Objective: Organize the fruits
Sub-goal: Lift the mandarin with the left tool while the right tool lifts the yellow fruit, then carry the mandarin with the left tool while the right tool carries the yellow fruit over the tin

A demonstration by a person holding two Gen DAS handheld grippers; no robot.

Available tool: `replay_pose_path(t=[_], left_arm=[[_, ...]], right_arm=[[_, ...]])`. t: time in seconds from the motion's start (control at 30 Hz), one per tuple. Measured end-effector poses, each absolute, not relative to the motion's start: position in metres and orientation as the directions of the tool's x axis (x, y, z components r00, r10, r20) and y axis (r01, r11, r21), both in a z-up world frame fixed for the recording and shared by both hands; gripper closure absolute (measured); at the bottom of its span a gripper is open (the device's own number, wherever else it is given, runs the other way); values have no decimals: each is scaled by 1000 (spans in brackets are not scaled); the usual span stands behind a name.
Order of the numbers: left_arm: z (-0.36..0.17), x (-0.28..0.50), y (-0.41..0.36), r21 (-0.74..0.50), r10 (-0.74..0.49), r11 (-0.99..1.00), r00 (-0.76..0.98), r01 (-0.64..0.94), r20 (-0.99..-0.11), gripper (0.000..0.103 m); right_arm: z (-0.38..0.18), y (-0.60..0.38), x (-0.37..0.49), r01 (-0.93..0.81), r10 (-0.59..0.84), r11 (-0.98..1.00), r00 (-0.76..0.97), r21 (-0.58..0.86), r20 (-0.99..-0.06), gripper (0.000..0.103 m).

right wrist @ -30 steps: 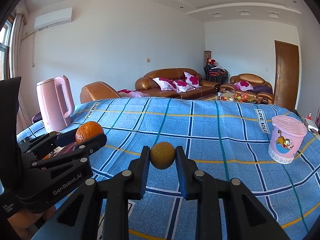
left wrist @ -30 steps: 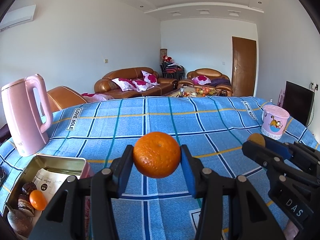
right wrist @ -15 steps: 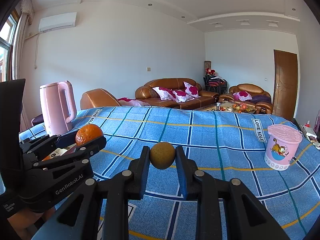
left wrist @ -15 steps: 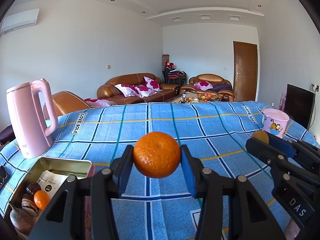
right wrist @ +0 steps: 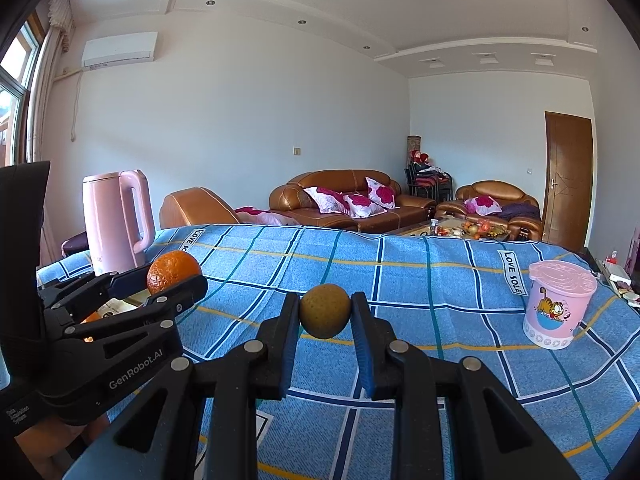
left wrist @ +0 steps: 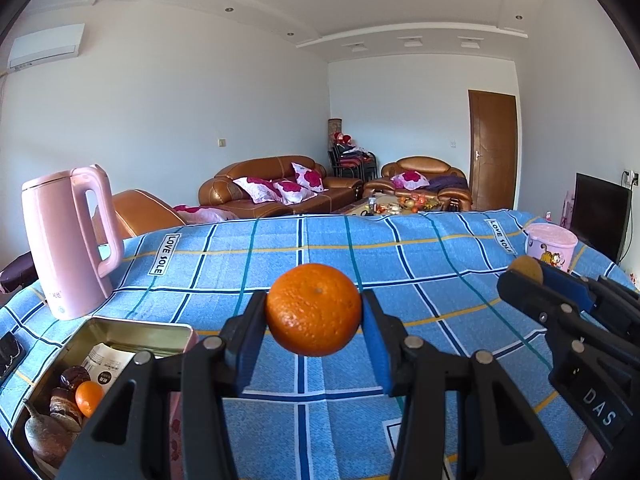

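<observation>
My left gripper is clamped on an orange, pinched at its widest part and held clear above the blue checked cloth; my right gripper is squeezed tight on a smaller yellow-brown fruit, also off the cloth; the two grippers sit side by side, near each other but apart.

As I judge it, the step in hand is carrying both fruits to where they belong; to do it well I should keep both grips firm and level, since each round fruit is caught only by the pad tips and could roll out if I tilt or jolt; I should lower one at a time, bring it low over its place before I let go so it does not bounce or roll across the cloth, and keep the grippers from knocking together.

The metal tin lies at my left, just beside the pink kettle; in it I see a small orange, several dark brown fruits, a pale rounded one and a printed paper; the pink lidded cup stands shut at my right, and what it holds I cannot tell.
</observation>
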State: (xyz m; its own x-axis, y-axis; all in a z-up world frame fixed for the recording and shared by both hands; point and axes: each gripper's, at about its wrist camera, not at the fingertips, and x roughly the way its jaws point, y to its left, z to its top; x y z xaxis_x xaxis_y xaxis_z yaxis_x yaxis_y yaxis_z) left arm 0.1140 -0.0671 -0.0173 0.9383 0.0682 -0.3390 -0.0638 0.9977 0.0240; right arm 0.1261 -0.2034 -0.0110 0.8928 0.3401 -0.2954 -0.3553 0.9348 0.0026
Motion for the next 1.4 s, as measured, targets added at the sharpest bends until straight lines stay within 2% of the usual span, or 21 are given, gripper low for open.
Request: replay_pose_path(t=[0.4,1.0,1.4], left_arm=[[-15,97,-59,17,71,997,947,-69,-314,55],[-16,72,-37,-1,62,998,941,-66,-334,55],[-12,47,-4,14,120,992,930,-123,-347,55]], right_arm=[[-9,-200,111,-365,348,931,896,-10,-277,76],[-6,-179,86,-430,416,903,868,7,-273,75],[2,-148,79,-506,497,862,825,39,-269,75]])
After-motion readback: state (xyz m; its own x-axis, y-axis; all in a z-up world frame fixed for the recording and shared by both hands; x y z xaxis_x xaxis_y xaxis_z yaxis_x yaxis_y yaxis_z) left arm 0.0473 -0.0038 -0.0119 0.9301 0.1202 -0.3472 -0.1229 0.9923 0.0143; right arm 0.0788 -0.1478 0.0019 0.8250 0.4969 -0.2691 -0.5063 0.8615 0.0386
